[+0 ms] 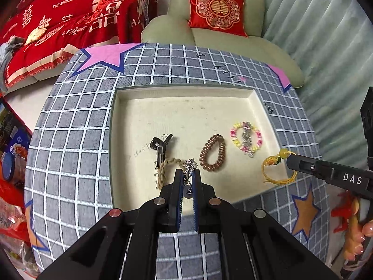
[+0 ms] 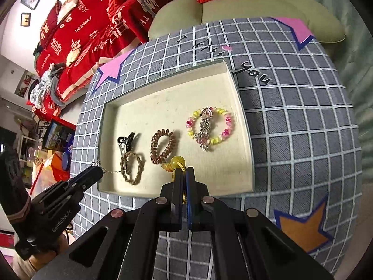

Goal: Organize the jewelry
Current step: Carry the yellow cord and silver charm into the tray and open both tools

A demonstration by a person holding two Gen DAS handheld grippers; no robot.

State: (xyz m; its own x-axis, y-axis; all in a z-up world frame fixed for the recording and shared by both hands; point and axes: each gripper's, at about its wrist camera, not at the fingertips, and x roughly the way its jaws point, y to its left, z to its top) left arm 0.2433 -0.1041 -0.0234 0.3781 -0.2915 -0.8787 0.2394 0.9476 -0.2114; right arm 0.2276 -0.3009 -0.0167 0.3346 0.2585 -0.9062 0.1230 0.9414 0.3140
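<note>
A cream tray point(image 1: 186, 98) point(image 2: 163, 88) lies on a grid-patterned cloth. In it lie a black hair clip point(image 1: 160, 145) point(image 2: 126, 142), a braided tan cord loop point(image 1: 166, 170) point(image 2: 131, 168), a brown spiral hair tie point(image 1: 212, 152) point(image 2: 163, 149) and a yellow-pink bead bracelet with a silver charm point(image 1: 246, 138) point(image 2: 209, 127). My left gripper point(image 1: 187, 175) point(image 2: 99, 166) is shut on a silver charm chain point(image 1: 190, 164) above the tray's near edge. My right gripper point(image 2: 184, 171) point(image 1: 289, 158) is shut on a yellow cord bracelet with an amber bead point(image 1: 277, 165) point(image 2: 176, 162) over the tray's near right side.
The grid cloth point(image 1: 77, 140) with pink and orange stars covers a round table. A green sofa point(image 1: 209, 39) with a red cushion point(image 1: 216, 9) stands behind it. Red bedding point(image 1: 58, 23) lies at the far left. Boxes and bags point(image 1: 11, 154) sit on the left.
</note>
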